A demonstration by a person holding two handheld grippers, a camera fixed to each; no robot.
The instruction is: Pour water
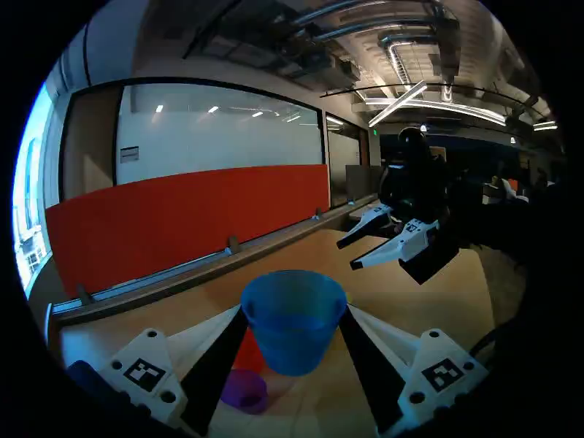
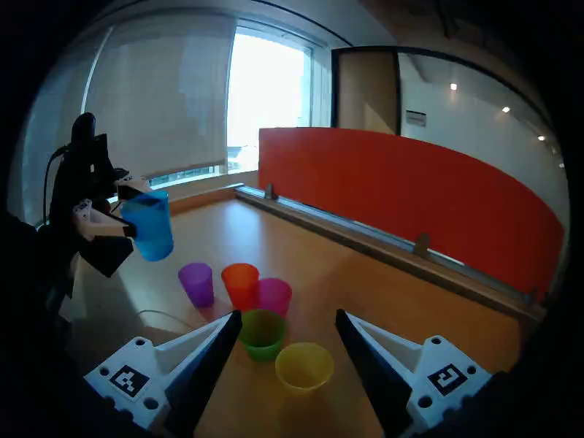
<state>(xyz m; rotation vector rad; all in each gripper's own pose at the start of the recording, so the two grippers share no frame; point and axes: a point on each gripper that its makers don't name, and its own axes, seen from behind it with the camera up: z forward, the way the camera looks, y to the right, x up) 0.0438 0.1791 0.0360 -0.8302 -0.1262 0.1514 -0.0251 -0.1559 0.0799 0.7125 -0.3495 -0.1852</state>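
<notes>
Blue cup (image 1: 294, 343), part-filled and upright, sits clamped between the left gripper (image 1: 293, 312) fingers at lower centre of frame. Purple cup (image 1: 246, 390) lies below it, lower left. Right gripper (image 2: 288, 315) fingers are wide and empty. Judgement: the pour falls to the left gripper.

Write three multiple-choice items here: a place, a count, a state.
1. Where is the blue plastic cup? A) on the wooden table B) clamped in the left gripper, off the table C) in the right gripper
2. How many cups stand on the table? A) three B) five C) seven
3. The right gripper is: A) open, empty B) shut on a spoon C) shut on a bottle
Key: 1B, both fingers press it; 2B, purple plastic cup, orange plastic cup, pink plastic cup, green plastic cup, yellow plastic cup; 3A, fingers spread, holding nothing.
</notes>
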